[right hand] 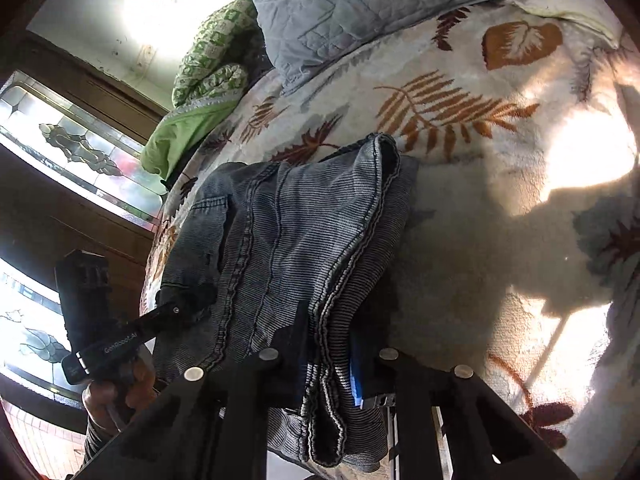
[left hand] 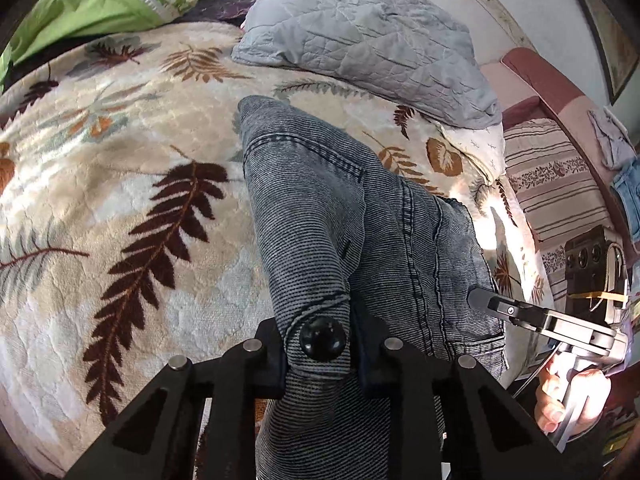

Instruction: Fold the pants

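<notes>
While the pants (left hand: 360, 216) drape over the blanket (left hand: 120, 160), both grippers' fingers (left hand: 276, 356) (right hand: 296, 344) clench their near edge.

**Bedding and room around the bed**

A cream plush blanket (left hand: 120, 184) printed with brown and orange fern leaves covers the bed. A grey quilted pillow (left hand: 360, 36) lies on its far end, beside a bundled green patterned quilt (left hand: 100, 4). A pink striped cushion (left hand: 556, 188) sits off the bed's edge. A stained-glass window (right hand: 72, 152) shows in the right wrist view.
</notes>
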Demonstrator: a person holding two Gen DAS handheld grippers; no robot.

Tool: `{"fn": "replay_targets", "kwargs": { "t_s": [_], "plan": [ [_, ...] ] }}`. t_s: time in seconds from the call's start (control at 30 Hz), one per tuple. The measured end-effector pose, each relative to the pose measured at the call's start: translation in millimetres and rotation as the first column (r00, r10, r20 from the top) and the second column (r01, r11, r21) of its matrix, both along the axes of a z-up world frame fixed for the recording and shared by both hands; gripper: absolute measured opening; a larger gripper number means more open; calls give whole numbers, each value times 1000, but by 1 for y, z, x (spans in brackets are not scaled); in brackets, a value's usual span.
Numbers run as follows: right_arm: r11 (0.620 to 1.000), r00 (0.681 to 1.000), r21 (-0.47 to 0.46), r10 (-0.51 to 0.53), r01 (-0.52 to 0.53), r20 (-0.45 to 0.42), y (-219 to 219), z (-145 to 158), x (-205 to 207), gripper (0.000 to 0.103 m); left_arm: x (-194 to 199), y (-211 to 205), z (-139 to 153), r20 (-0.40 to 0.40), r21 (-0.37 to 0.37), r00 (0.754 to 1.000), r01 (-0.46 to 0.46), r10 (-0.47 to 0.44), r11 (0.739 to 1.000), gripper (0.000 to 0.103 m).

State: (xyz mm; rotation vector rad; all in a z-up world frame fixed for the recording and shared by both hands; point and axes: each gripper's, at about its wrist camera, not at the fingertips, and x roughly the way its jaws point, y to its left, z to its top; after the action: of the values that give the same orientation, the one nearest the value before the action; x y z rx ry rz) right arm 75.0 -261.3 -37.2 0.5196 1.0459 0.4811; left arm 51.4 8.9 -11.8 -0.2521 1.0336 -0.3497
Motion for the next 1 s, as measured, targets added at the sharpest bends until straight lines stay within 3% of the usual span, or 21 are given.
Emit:
{"fn": "replay_targets", "kwargs": {
  "t_s": [0.2, 0.4, 0.53, 0.63, 0.7, 0.8, 0.93, 1.0],
  "plan": [
    [1000, 992, -29, 7, -4, 128, 8, 57, 6, 16, 2, 1, 51, 159, 23, 987, 4, -7, 1000, 25],
    [999, 975, -53, 15, -3, 223, 12, 97, 36, 16, 36, 11, 68, 211, -18, 977, -22, 26, 1000, 26],
    [999, 979, -38, -4, 12, 203, 16, 81, 60, 16, 58, 17, 38, 159, -29, 985, -64, 68, 998, 29],
    [998, 992, -56, -13, 20, 126, 21, 48, 76, 16, 71, 13, 1, 72, 35, 994, -84, 82, 996, 33],
    [995, 998, -96, -23, 29, 65, 24, 19, 85, 18, 77, 14, -24, 11, 88, 993, -118, 117, 989, 49],
    [985, 998, -163, -59, 63, 26, 23, -5, 85, 31, 67, 21, -19, 57, 90, 986, -160, 155, 983, 70],
    [966, 993, -243, -71, 93, 98, 22, 15, 70, 34, 41, 24, 17, 172, 126, 972, -185, 163, 975, 73],
    [960, 986, -262, -63, 103, 157, 24, 30, 57, 34, 24, 23, 31, 226, 136, 960, -197, 163, 971, 82]
  ]
}}
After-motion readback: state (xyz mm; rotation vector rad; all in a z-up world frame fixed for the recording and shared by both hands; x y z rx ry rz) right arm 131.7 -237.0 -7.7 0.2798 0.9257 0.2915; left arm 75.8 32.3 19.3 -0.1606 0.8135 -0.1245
